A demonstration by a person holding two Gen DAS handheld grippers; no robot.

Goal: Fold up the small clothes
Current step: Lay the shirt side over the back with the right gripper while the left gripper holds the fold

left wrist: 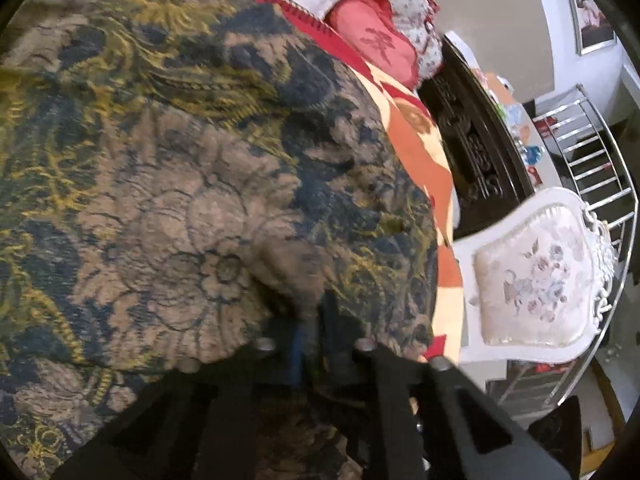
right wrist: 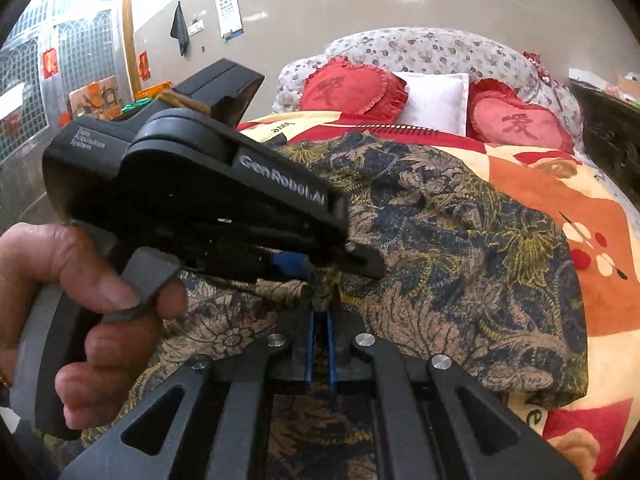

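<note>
1. The right gripper [right wrist: 322, 300] has its blue-padded fingers pinched on a bunched fold of the patterned garment [right wrist: 440, 240].
2. The left gripper [right wrist: 320, 268], held in the person's left hand [right wrist: 80, 312], clamps the same bunch just beyond the right one; the two nearly touch.
3. In the left wrist view the left gripper [left wrist: 316, 312] is buried in cloth.
4. The garment lies draped over the bed's quilt [right wrist: 560, 200], spreading away from both grippers.
5. Judged from this, folding is midway: edges gathered, nothing laid flat or finished.
</note>
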